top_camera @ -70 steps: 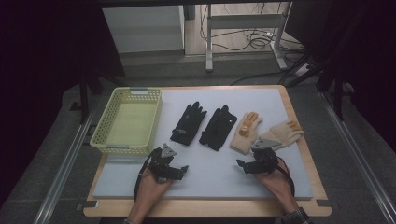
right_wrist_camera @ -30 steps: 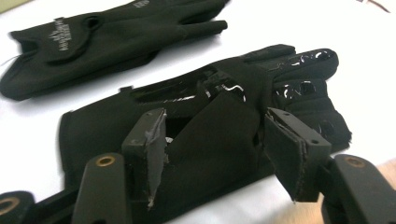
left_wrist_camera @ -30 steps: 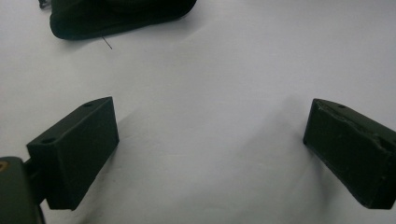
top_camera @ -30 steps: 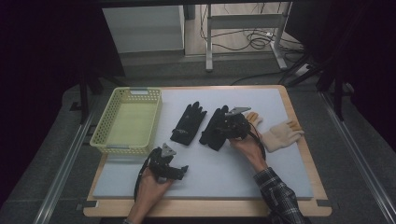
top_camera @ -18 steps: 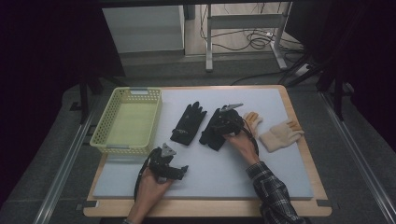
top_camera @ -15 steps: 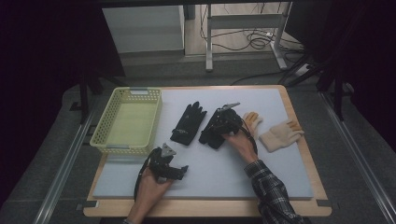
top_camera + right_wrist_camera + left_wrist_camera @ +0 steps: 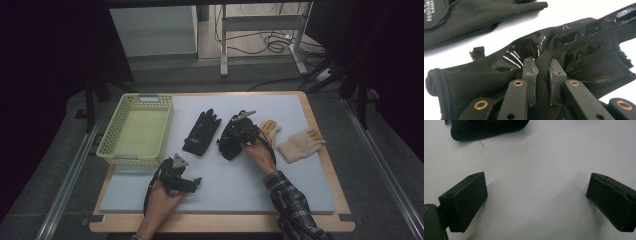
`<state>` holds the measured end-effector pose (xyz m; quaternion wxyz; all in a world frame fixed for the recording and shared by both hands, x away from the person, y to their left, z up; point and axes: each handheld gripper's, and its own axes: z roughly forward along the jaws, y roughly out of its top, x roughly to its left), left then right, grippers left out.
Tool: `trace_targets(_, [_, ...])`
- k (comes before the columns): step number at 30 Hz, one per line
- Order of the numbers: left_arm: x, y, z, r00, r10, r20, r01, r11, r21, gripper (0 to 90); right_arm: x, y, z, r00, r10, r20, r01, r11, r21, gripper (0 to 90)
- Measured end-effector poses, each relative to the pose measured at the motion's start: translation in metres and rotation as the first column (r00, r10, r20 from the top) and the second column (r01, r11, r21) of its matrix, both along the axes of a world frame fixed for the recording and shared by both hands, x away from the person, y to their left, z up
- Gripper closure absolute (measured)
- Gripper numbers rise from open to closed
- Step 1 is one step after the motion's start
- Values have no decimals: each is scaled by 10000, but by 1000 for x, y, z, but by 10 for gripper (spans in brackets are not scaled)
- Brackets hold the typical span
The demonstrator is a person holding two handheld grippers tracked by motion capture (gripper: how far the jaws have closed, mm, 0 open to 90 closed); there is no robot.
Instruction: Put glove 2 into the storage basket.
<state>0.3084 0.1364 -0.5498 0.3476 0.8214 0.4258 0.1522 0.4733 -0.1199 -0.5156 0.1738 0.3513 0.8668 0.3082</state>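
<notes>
- The right-hand black glove [image 7: 499, 75] lies on the white mat [image 7: 235, 185], between the other black glove [image 7: 201, 132] and the tan gloves [image 7: 301, 145].
- The right gripper [image 7: 541, 77] has just been closing and now pinches a fold of its fabric.
- Grasp seems made; next likely a lift toward the yellow basket [image 7: 116, 150], keeping the pinch firm.
- The left gripper [image 7: 536, 202] rests on the mat, jaws apart, empty.

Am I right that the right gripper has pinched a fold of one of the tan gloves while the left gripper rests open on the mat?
Not quite: the right gripper has pinched a fold of a black glove, not a tan one, as the right gripper view shows. Its jaws have just been closing on that fabric. The left gripper does rest open on the mat.
</notes>
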Motion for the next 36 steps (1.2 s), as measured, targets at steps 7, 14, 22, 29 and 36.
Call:
trace_targets(7, [0,1,0,10000,-60,-21,60,9999,100,37,-19,-7,21,9969,716,316,-726,9969,316,780])
trace_targets(14, [0,0,0,10000,-27,13,27,10000,49,37,-66,-9,46,9799,1901,598,-1932,9799,507,777])
trace_targets(22, [0,0,0,10000,0,26,0,10000,27,37,-111,-10,32,9710,2391,-38,-2384,9692,613,768])
trace_targets(29, [0,0,0,10000,-5,16,5,10000,21,38,-122,-9,5,9679,2460,-510,-2423,9677,692,505])
trace_targets(36, [0,0,0,10000,-29,21,29,10000,56,38,-112,-15,16,9743,2207,-448,-2131,9680,1328,447])
